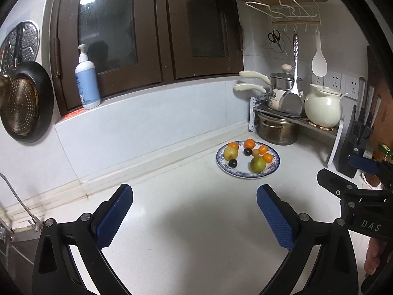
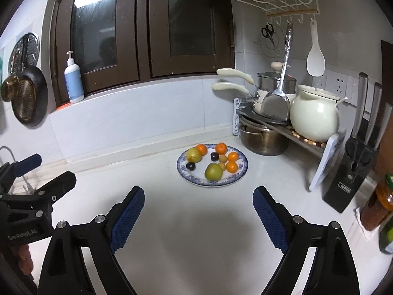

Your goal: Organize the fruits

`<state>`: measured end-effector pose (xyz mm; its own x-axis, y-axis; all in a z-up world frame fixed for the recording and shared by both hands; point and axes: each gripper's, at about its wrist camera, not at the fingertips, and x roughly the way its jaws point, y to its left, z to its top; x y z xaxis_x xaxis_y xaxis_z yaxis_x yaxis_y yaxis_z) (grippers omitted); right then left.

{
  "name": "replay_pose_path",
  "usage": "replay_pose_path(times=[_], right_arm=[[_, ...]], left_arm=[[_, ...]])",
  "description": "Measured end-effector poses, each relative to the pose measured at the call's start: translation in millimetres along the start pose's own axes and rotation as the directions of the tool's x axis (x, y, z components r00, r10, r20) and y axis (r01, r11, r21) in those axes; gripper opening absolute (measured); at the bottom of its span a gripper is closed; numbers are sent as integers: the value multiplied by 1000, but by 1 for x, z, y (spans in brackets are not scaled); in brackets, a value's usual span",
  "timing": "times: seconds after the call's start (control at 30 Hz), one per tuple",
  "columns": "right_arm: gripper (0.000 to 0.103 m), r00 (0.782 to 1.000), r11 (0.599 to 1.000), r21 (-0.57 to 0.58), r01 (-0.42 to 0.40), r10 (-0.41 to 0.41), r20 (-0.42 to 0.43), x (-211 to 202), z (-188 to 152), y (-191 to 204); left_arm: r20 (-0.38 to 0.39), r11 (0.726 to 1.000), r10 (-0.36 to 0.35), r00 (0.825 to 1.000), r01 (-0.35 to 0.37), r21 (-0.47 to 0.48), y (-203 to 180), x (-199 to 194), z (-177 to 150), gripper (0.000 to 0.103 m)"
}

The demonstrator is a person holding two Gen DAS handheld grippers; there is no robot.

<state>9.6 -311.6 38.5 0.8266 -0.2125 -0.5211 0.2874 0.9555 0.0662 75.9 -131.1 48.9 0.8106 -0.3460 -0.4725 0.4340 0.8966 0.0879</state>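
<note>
- Desk (image 1: 186, 221): white, smooth, glossy; wide bare stretch in the near-middle, shadows of both grippers on it.
- Plate (image 2: 183, 172) w/ blue-patterned rim sits far-centre on the desk, well apart from both grippers, near the back wall.
- On the plate: oranges (image 2: 221, 148), two yellow-green fruits (image 2: 212, 172), two dark plums (image 2: 190, 165), small tan fruits in the middle. All fruit inside the rim.
- Left gripper (image 1: 194, 218): jaws spread wide, nothing betw. them, hovers over bare desk near side.
- Right gripper (image 2: 198, 218): jaws also spread wide, empty, just right of the left one; each shows at the edge of the other's view.
- Far wall: pale tile, dark brown window frame (image 1: 157, 56) above a sill; soap pump bottle (image 1: 87, 83) on the sill, left.
- Left wall: hanging pans & strainer (image 1: 23, 103); a faucet at the left edge.
- Far-right corner: rack (image 2: 316, 145) w/ steel pots, cream pot (image 2: 315, 115), hung spatula.
- Right edge: knife block (image 2: 348, 177), jars beside it, near side.
- Open room: desk centre betw. grippers & plate; right side crowded.
</note>
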Motion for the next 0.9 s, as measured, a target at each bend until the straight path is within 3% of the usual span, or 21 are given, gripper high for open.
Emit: replay_pose_path(times=[0.9], right_arm=[[91,1000,1000,-18,22,-23,-13,-6,-9,27]], left_arm=[[-27,1000,-24,999,24,-19,25,-4,-15,103]])
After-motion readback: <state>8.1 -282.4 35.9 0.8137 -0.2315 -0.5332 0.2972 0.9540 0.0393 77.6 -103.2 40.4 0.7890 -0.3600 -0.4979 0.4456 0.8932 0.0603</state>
